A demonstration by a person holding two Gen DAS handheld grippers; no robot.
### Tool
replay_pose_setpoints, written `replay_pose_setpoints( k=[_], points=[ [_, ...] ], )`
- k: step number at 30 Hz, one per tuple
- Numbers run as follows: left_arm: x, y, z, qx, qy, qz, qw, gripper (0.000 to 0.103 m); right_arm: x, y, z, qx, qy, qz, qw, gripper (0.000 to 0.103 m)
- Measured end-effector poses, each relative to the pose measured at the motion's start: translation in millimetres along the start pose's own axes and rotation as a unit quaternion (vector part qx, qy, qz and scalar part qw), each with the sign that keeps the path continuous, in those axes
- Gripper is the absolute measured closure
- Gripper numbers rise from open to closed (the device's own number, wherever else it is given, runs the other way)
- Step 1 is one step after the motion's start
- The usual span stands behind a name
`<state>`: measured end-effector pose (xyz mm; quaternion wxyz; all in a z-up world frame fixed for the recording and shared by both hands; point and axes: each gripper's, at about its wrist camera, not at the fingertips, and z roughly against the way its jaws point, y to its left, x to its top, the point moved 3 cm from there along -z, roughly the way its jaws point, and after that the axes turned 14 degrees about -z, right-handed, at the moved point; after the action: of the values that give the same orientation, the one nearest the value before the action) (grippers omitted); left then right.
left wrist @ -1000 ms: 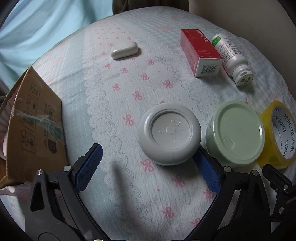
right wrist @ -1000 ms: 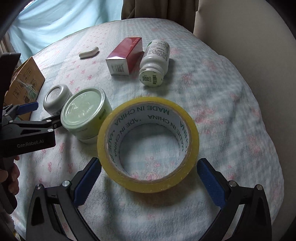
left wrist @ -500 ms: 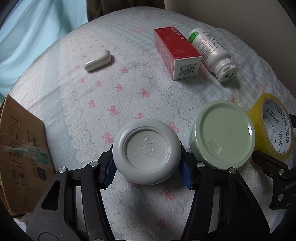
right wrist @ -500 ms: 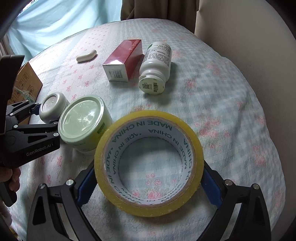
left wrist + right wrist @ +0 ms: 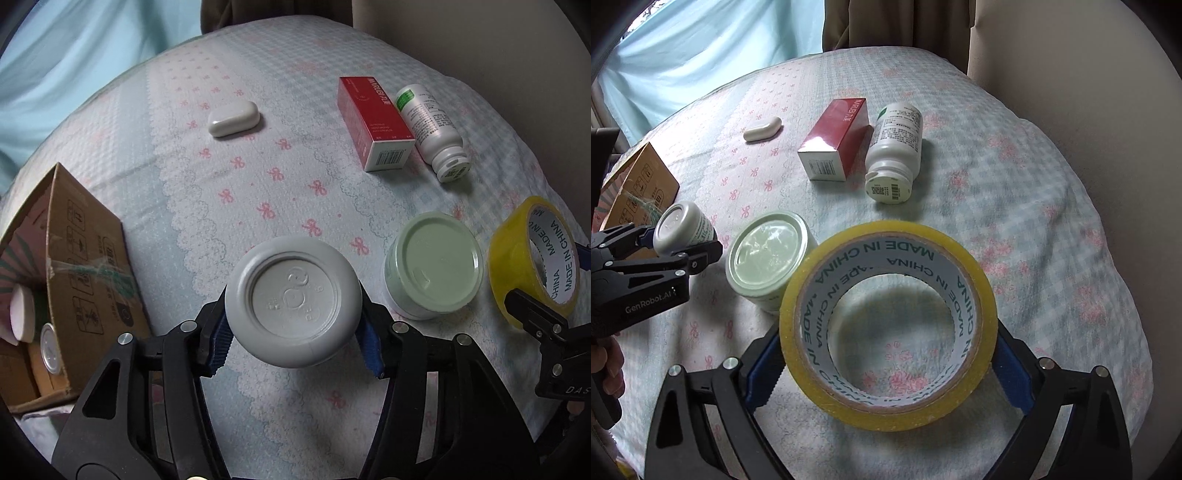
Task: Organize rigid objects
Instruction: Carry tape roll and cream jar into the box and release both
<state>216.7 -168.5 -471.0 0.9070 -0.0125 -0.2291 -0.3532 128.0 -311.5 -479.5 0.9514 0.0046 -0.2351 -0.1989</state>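
Observation:
My left gripper [image 5: 293, 341] is shut on a grey-lidded jar [image 5: 293, 299] and holds it lifted off the bedspread; the jar also shows in the right wrist view [image 5: 681, 227]. My right gripper [image 5: 886, 369] is shut on a yellow tape roll [image 5: 886, 310], raised and tilted; the roll also shows in the left wrist view [image 5: 535, 258]. A pale green-lidded jar [image 5: 434, 269] stands between them on the cloth. A red box [image 5: 375, 122], a white bottle lying on its side [image 5: 430, 129] and a white oval case [image 5: 232, 118] lie farther back.
An open cardboard box [image 5: 66, 266] with some items inside sits at the left edge of the bedspread [image 5: 258, 184]. A beige wall or headboard [image 5: 1089, 92] rises at the right. A light blue curtain [image 5: 701, 48] hangs behind.
Both grippers closed: the left on the grey-lidded jar, the right on the tape roll. Both objects have since been lifted off the bedspread.

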Motion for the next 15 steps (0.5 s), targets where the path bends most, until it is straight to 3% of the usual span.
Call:
replay_pose_setpoints(
  k=[6, 15],
  points=[
    [11, 29, 68, -0.002, -0.01, 0.02, 0.9998, 0.05, 18, 10, 53, -0.001, -0.019, -0.016, 1.0, 0.007],
    [18, 92, 214, -0.001, -0.06, 0.063, 0.9962, 0.05, 61, 54, 177, 0.014, -0.048, -0.032, 0.998, 0.007]
  ],
)
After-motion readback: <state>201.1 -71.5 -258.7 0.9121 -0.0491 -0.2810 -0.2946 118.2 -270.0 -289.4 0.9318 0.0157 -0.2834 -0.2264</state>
